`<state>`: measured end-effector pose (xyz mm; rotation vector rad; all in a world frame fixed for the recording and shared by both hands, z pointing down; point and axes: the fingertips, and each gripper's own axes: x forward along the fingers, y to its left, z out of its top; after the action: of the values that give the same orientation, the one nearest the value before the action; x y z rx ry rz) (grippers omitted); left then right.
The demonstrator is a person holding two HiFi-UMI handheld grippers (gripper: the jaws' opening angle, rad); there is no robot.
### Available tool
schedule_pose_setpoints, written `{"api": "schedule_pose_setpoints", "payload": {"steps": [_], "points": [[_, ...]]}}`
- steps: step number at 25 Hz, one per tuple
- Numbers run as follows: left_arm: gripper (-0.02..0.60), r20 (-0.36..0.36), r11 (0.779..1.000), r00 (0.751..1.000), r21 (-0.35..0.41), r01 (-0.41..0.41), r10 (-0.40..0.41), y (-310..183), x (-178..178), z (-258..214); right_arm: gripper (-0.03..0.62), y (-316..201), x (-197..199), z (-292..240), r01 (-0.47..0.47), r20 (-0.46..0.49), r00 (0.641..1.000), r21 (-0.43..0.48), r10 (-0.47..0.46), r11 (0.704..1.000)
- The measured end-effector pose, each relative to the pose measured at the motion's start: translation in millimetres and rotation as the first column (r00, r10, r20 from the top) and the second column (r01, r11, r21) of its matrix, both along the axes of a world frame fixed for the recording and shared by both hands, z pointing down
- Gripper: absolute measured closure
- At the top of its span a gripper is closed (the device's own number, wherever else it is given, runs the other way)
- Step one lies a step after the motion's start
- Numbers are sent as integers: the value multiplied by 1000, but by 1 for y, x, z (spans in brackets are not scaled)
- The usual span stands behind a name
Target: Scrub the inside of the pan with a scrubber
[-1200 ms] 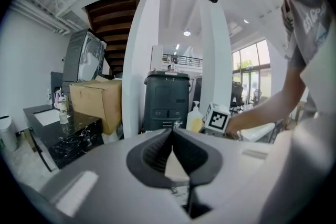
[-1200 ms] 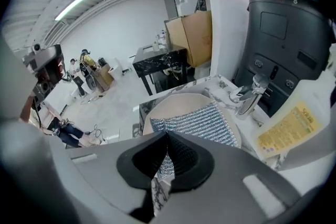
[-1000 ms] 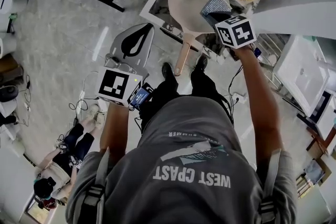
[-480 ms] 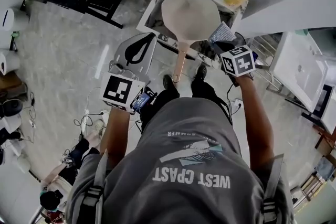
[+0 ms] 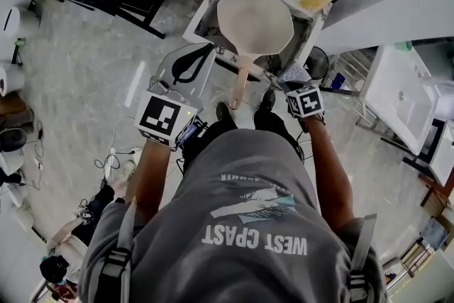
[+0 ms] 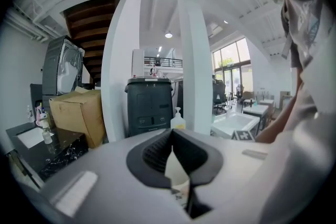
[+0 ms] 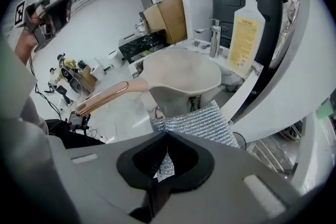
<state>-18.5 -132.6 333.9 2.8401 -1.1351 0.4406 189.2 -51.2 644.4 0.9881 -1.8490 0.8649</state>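
A pale round pan (image 5: 255,16) rests across a small sink (image 5: 213,0), its copper-toned handle (image 5: 241,89) pointing toward me. In the right gripper view the pan (image 7: 181,73) lies just ahead and above. My right gripper (image 5: 292,83) hangs below the pan's right edge, off the pan, pointing steeply down. It is shut on a silver mesh scrubber (image 7: 195,120), which shows in the head view as the scrubber (image 5: 295,72). My left gripper (image 5: 202,48) sits left of the handle, apart from it, shut with nothing between its pads (image 6: 157,152).
A yellow soap bottle (image 7: 245,34) and a tap (image 7: 214,36) stand at the sink's back. A dark bin (image 6: 149,105) and a cardboard box (image 6: 79,113) are beyond. A second white basin (image 5: 408,92) is at right. A person (image 5: 78,223) sits on the floor at left.
My right gripper has come down and back toward me with the scrubber, from over the pan's right rim to below the sink's front. The left gripper has shifted slightly.
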Motion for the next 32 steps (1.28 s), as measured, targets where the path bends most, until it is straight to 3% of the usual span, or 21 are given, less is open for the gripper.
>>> {"api": "schedule_pose_setpoints", "payload": {"steps": [11,21,26,32], "points": [[579,3,1000,1000,2,-3,3,8,-3,0,564,6,-7,21,76,-66,995,-23,-78,997],[578,-7,1000,1000,10,17,-17,14,-17,-5,480,8,-9,10,107,-93,990,-11,-107,994],[580,-9,999,1000,23,26,-26,14,-23,-10,445,-1,-12,-22,93,-56,994,57,-90,994],[580,-23,999,999,46,29,-28,18,-26,-21,442,-24,-14,-100,31,10,999,236,-35,971]]}}
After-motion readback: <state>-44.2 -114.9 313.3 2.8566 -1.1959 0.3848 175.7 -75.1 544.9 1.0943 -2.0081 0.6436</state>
